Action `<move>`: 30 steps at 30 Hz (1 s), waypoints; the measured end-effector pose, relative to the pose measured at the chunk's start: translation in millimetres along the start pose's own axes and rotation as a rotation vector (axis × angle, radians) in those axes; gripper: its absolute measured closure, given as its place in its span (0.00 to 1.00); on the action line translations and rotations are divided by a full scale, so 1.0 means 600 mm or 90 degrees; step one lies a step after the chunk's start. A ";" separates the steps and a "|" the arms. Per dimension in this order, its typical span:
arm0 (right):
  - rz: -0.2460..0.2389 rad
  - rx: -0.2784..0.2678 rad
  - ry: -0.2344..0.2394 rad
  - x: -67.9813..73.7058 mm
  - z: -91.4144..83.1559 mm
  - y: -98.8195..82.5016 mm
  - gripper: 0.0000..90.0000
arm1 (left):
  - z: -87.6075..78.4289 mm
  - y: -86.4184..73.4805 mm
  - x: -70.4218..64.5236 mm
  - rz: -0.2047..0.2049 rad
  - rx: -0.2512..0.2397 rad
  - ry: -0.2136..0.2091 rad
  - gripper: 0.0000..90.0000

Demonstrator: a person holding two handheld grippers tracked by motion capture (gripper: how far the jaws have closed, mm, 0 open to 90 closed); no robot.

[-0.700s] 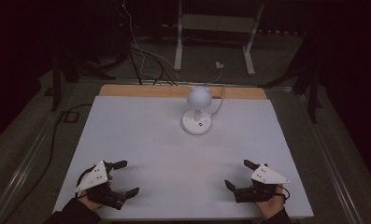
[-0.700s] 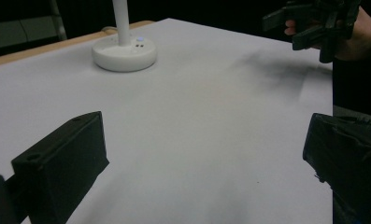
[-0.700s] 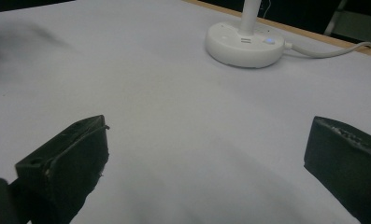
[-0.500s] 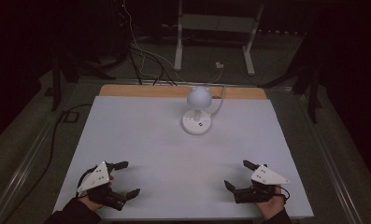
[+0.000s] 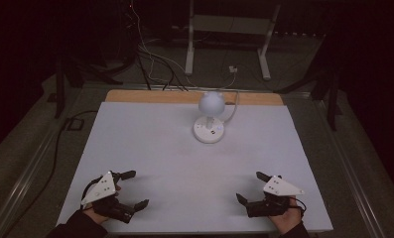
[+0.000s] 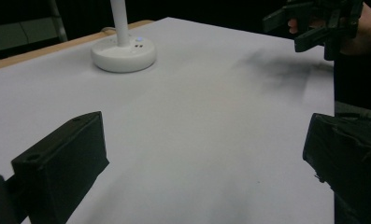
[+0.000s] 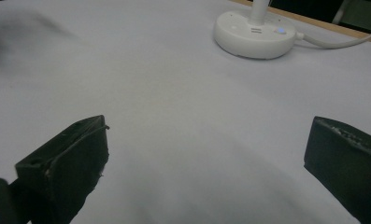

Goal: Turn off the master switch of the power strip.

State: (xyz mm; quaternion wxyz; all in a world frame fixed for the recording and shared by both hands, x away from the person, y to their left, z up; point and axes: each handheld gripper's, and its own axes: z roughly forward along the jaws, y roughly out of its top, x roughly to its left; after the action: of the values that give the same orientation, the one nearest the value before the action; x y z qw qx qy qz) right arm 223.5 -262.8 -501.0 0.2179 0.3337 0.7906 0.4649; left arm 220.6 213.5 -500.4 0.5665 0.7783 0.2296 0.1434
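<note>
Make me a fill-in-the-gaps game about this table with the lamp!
1. The lamp on the table has the colour ____.
2. The lamp's head is shaped like a ____.
3. The left hand-held gripper and the right hand-held gripper both have their jaws ____.
4. Between each gripper's jaws there is ____.

Missing words: white; ball; open; nothing

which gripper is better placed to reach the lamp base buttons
Right, slightly. The lamp stands right of the table's centre, so the right hand-held gripper sits a bit nearer than the left hand-held gripper; both are open.
</note>
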 end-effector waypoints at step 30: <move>0.018 0.013 0.028 0.024 0.000 0.035 0.00 | 0.002 0.000 0.001 -0.005 0.000 -0.002 0.00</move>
State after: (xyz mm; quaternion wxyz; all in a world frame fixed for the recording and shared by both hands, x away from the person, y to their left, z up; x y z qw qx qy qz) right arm 220.7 -244.8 -482.8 0.1907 0.3367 0.7953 0.4666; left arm 221.8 213.2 -500.7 0.5674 0.7777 0.2318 0.1397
